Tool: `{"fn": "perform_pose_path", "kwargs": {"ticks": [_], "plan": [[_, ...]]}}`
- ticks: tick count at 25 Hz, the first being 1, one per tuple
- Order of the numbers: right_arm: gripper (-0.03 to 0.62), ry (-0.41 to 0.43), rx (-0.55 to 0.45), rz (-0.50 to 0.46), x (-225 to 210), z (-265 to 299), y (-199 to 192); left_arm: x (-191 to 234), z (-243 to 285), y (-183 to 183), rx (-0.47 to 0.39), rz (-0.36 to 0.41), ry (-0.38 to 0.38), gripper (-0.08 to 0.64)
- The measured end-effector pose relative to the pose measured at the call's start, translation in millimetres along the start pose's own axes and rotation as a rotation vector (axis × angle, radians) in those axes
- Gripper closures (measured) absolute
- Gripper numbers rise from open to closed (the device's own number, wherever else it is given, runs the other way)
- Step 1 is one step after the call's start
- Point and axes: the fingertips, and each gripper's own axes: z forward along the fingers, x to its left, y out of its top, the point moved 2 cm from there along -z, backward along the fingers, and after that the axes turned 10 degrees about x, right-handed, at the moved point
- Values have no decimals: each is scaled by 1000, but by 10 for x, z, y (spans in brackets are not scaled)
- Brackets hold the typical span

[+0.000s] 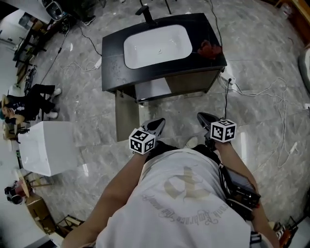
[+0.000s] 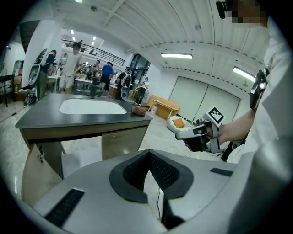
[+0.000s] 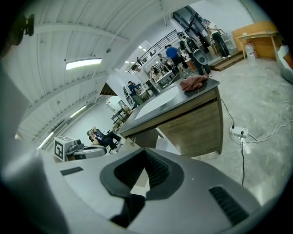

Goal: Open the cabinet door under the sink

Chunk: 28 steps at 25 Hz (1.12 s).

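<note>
The sink cabinet (image 1: 160,63) has a black top and a white basin (image 1: 155,44). Its left door (image 1: 126,115) stands swung out toward me, showing a pale inside; the right wooden door (image 1: 190,82) is closed. Both grippers hang close to my body, apart from the cabinet. My left gripper (image 1: 159,124) is shut and empty, and so is my right gripper (image 1: 203,117). In the left gripper view the shut jaws (image 2: 150,170) point at the cabinet (image 2: 82,119), with the open door (image 2: 41,176) at left. The right gripper view shows its shut jaws (image 3: 143,172) below the cabinet (image 3: 194,125).
A red cloth (image 1: 209,48) lies on the countertop's right end, a black faucet (image 1: 145,11) behind the basin. A power strip (image 1: 227,77) and white cables trail over the marble floor at right. A white box (image 1: 48,147) stands at left, beyond it a seated person (image 1: 29,101).
</note>
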Motion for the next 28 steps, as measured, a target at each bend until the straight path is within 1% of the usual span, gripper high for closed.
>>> {"fn": "perform_pose_path", "kwargs": {"ticks": [2, 5, 8, 10, 15, 22, 25, 28], "plan": [[580, -15, -35, 19, -121, -162, 25, -38, 125, 100, 6, 11, -7, 552], [580, -47, -81, 58, -303, -338, 37, -79, 281, 212, 22, 7, -26, 552], [580, -75, -121, 117, -413, -378, -28, -92, 387, 216, 63, 34, -53, 552], [580, -84, -138, 138, -426, -339, -52, -61, 452, 203, 88, 58, -70, 552], [580, -111, -153, 170, -375, -167, -108, 184, 644, 202, 140, 77, -102, 552], [578, -220, -175, 254, -458, -11, -158, 547, 898, 252, 182, 95, -162, 552], [580, -256, -190, 278, -478, 95, -152, 759, 975, 211, 200, 85, -171, 552], [580, -276, -216, 297, -565, 194, -98, 985, 1074, 187, 188, 48, -168, 552]]}}
